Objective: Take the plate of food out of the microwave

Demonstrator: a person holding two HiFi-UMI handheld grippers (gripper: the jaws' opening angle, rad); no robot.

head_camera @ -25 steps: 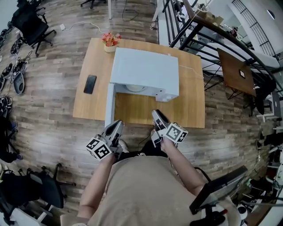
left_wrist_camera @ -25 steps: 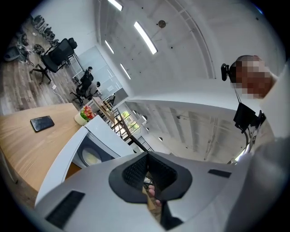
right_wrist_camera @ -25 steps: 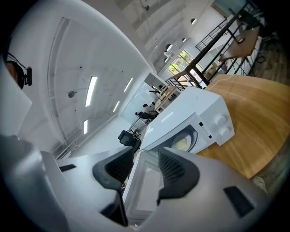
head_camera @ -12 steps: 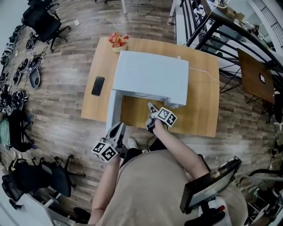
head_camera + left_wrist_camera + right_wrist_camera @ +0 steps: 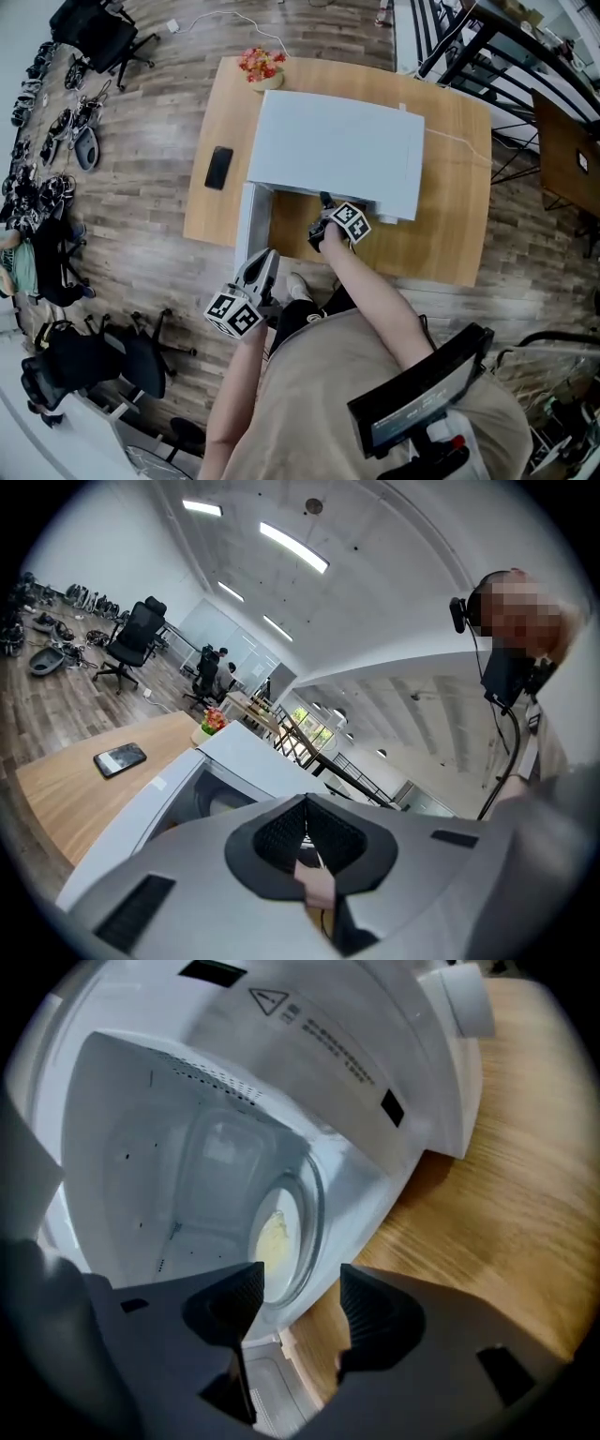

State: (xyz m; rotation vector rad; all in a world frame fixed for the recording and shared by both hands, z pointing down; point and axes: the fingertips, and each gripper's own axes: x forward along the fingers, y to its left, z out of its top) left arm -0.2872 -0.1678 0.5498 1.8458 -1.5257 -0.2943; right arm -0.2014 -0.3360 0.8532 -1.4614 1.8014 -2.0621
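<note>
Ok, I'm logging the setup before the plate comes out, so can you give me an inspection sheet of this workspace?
Surface: light wooden table, carrying the microwave.
Job's things: white microwave oven, door swung open to its left; white plate of yellow food inside the cavity.
Clutter: black phone and small pot of red flowers on the table.
Grippers: right gripper at the opening, jaws apart, plate not gripped; left gripper jaws together, empty, by the open door's end.
Cables: thin white cable on the table to the right of the microwave.
Surroundings: wood-plank floor, black office chair, black metal railing.
</note>
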